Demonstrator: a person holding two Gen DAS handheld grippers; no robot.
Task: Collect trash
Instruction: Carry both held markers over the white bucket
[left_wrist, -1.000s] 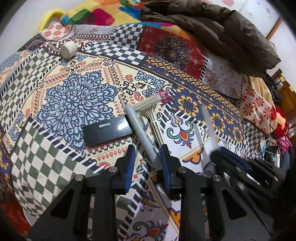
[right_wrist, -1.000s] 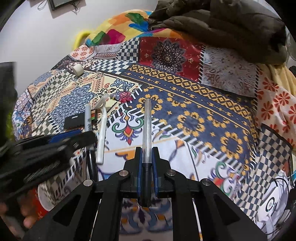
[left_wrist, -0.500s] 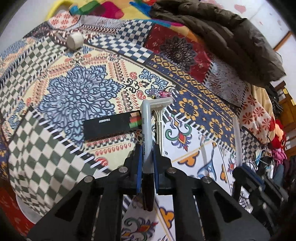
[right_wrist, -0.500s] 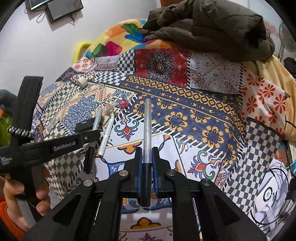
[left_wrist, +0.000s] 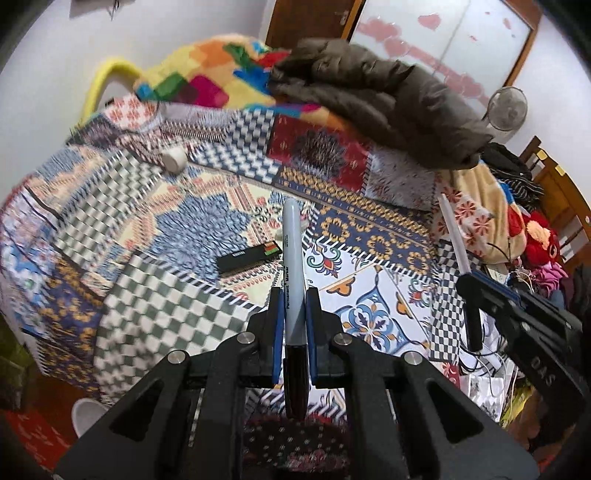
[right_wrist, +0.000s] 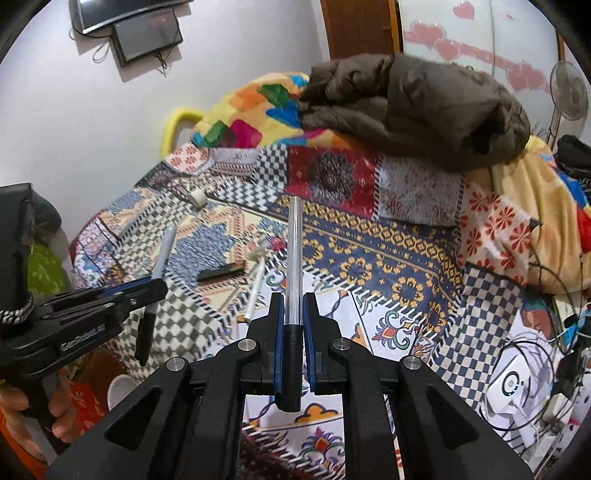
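Observation:
My left gripper (left_wrist: 293, 295) is shut on a grey permanent marker (left_wrist: 291, 258) with a black cap, held above the patterned bedspread. A clear pen (right_wrist: 294, 258) with a black end is clamped in my right gripper (right_wrist: 293, 299), also lifted off the bed. Each gripper shows in the other view: the left gripper (right_wrist: 147, 286) at the left with the marker (right_wrist: 160, 258), the right gripper (left_wrist: 471, 280) at the right with the pen (left_wrist: 452, 229). On the bedspread lie a black flat box (left_wrist: 247, 257), a white razor (right_wrist: 256, 280) and a white roll (left_wrist: 173, 159).
A brown jacket (left_wrist: 376, 99) and a colourful blanket (left_wrist: 207, 79) are piled at the far side of the bed. Cables and a white device (right_wrist: 517, 380) sit at the right. A white cup (left_wrist: 86, 415) stands on the floor at the lower left. A hand (right_wrist: 37, 402) holds the left gripper.
The left gripper closed on the marker and lifted it off the bedspread. Both grippers have risen, so the bed looks farther away. The razor and black box stayed on the bed.

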